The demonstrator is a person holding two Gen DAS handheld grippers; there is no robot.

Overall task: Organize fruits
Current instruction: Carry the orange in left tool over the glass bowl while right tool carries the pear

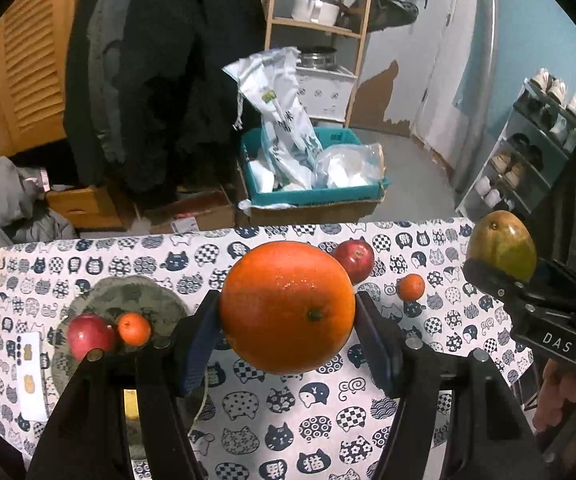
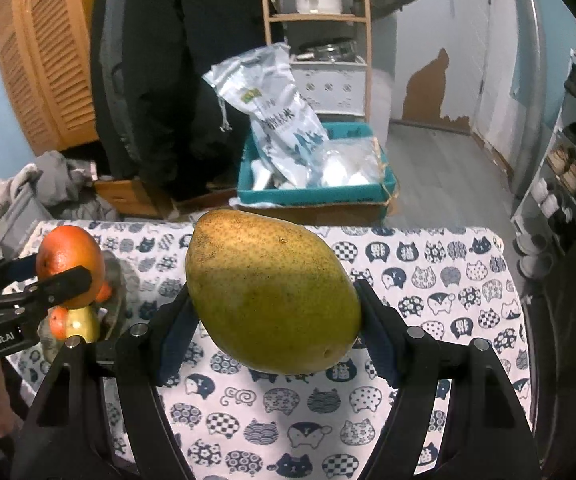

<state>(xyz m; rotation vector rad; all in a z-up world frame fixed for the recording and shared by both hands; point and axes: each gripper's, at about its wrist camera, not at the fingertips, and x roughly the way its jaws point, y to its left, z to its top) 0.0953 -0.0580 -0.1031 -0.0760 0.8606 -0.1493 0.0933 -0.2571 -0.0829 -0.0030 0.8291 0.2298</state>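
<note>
My left gripper is shut on a large orange and holds it above the cat-print tablecloth. My right gripper is shut on a yellow-green mango, also held above the cloth. The mango also shows in the left wrist view, and the orange in the right wrist view. A grey-green plate at the left holds a red apple and a small mandarin. A second red apple and a second mandarin lie on the cloth.
A white card lies by the plate at the table's left edge. Beyond the far edge stand a teal box with bags, cardboard boxes, hanging dark coats and a shoe rack at the right.
</note>
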